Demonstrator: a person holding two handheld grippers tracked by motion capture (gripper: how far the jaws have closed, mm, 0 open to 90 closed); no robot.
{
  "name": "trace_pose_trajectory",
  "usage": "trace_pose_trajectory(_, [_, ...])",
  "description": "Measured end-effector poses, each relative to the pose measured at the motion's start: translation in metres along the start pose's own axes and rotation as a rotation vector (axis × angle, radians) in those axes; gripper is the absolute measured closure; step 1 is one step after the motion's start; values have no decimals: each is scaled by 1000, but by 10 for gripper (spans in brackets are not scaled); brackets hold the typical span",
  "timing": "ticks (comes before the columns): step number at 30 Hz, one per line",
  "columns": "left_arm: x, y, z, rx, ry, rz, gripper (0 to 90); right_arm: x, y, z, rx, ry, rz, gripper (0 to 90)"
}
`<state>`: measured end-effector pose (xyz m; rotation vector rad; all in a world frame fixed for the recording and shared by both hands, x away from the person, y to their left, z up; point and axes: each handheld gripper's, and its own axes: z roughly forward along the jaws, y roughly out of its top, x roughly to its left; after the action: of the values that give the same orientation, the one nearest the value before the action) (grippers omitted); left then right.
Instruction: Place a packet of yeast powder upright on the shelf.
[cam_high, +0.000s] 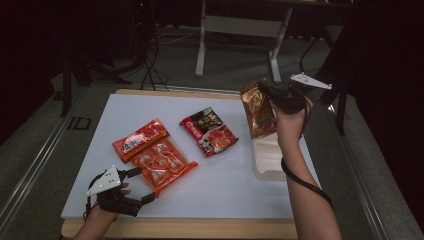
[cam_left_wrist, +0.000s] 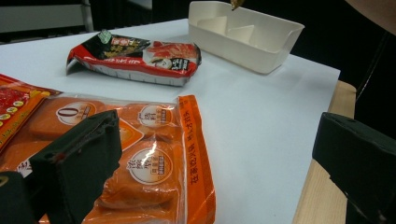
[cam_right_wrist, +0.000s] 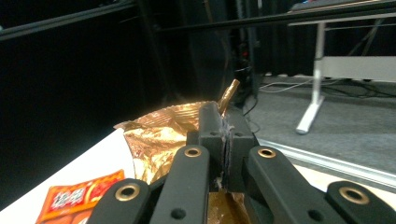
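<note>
One gold snack bag (cam_high: 257, 107) pinched shut in my right hand-held gripper (cam_high: 272, 92), upper right of frame, above the white bin (cam_high: 267, 160). Thin edge grip, so it might slip. Left hand-held gripper (cam_high: 142, 185) hangs open.

free: table (cam_high: 235, 192) bare at 6 o'clock | blocked: red packet (cam_high: 209, 131) at centre, white tray (cam_high: 267, 162) at 3 o'clock

One camera looks down from above the table (cam_high: 215, 200); two ride low on the grippers, sharing the orange packets (cam_left_wrist: 154, 172).
</note>
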<state>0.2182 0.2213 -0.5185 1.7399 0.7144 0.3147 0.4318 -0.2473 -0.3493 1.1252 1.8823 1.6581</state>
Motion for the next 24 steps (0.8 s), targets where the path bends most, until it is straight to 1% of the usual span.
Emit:
trace_pose_trajectory(2, [0,0,0,-4,0,-1,14,-8,1,-1,-16,-16,9,889])
trace_pose_trajectory(7, [0,0,-1,-5,3,1,14,-25,6,0,-29,-64,28,889])
trace_pose_trajectory(9, [0,0,-1,-4,4,1,14,-32,7,1,-39,-73,37,889])
trace_pose_trajectory(13, [1,0,-1,-5,5,-5,14,-46,9,3,-46,-119,52,889])
trace_pose_trajectory(15, [1,0,0,-5,5,-6,14,-54,8,5,-54,-128,65,889])
trace_pose_trajectory(16, [0,0,0,-5,5,-7,14,-58,7,7,-55,-143,73,889])
trace_pose_trajectory(18, [0,0,1,-4,2,-5,15,-64,4,9,-59,-156,90,889])
trace_pose_trajectory(21, [-1,0,1,-4,1,-5,14,-70,0,15,-65,-178,100,889])
trace_pose_trajectory(24, [-1,-1,2,-5,1,-8,15,-76,-3,21,-80,-187,117,889])
